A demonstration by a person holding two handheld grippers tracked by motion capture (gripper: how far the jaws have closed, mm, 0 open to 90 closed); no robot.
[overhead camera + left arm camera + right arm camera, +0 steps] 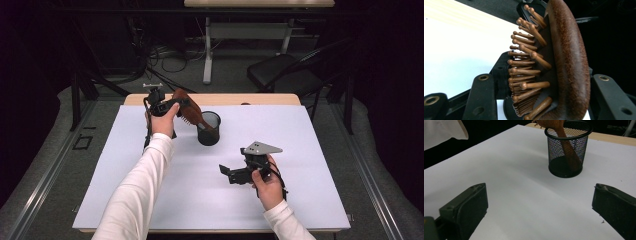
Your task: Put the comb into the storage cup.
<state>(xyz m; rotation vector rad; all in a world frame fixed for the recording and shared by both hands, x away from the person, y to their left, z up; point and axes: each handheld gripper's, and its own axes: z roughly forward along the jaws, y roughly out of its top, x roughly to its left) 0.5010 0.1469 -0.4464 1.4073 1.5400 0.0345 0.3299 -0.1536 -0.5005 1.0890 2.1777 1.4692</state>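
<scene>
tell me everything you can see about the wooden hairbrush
The hairbrush is dark reddish-brown wood with an oval head and rows of round-tipped wooden pins set in a dark pad. It stands tilted, handle down inside the black mesh cup on the white table cover, its handle reaching the cup's bottom, head leaning out over the rim. The left gripper has the head between its jaws, one by the smooth back, one on the pin side.

A dark room: grey floor, a black chair, tangled cables beneath a pale desk.
</scene>
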